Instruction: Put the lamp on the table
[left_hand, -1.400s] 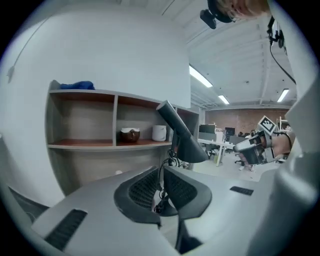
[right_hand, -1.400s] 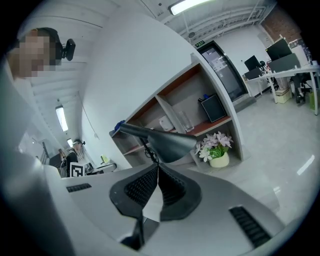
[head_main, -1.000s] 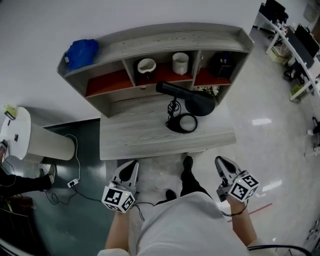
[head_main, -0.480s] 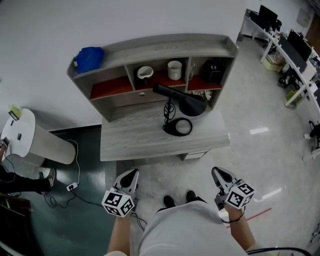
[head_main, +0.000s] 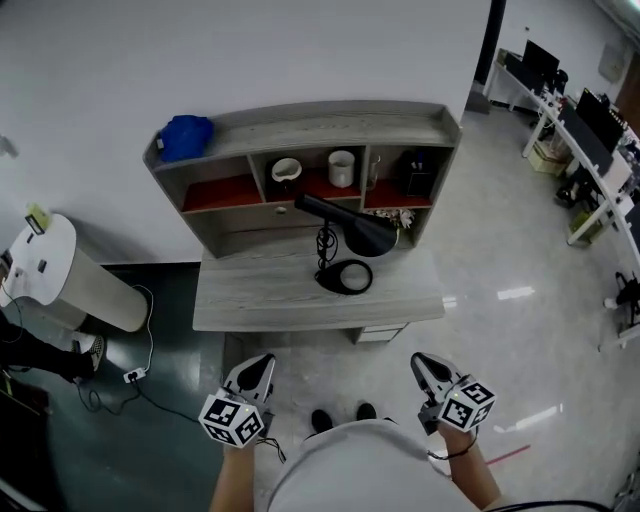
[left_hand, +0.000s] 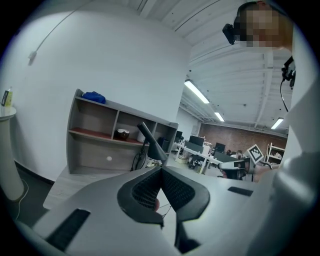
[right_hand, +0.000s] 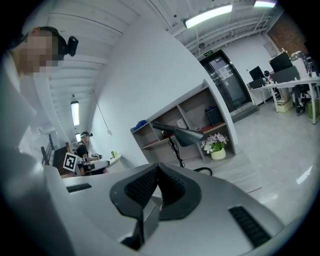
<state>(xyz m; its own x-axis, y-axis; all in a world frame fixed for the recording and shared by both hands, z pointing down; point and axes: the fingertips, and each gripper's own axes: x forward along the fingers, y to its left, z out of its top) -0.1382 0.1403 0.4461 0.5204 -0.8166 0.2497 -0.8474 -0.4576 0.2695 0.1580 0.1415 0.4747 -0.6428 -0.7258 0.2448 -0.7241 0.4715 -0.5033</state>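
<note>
A black desk lamp (head_main: 348, 236) stands on the grey wooden table (head_main: 250, 300), its round base near the table's middle right and its shade leaning right. The lamp (left_hand: 150, 145) shows far ahead in the left gripper view, and the lamp (right_hand: 181, 136) likewise in the right gripper view. My left gripper (head_main: 262, 364) and right gripper (head_main: 421, 364) hover over the floor, well short of the table's front edge. Both have their jaws pressed together with nothing between them.
A grey shelf unit (head_main: 300, 130) rises at the table's back, holding a blue bag (head_main: 185, 137), a bowl (head_main: 286, 170), a white cup (head_main: 341, 167) and a small flower pot (right_hand: 216, 147). A white cylinder (head_main: 60, 275) stands left. Office desks (head_main: 580, 130) fill the far right.
Both grippers have drawn back from the table, and so has the person. The table and lamp now sit farther off and higher in the head view.
</note>
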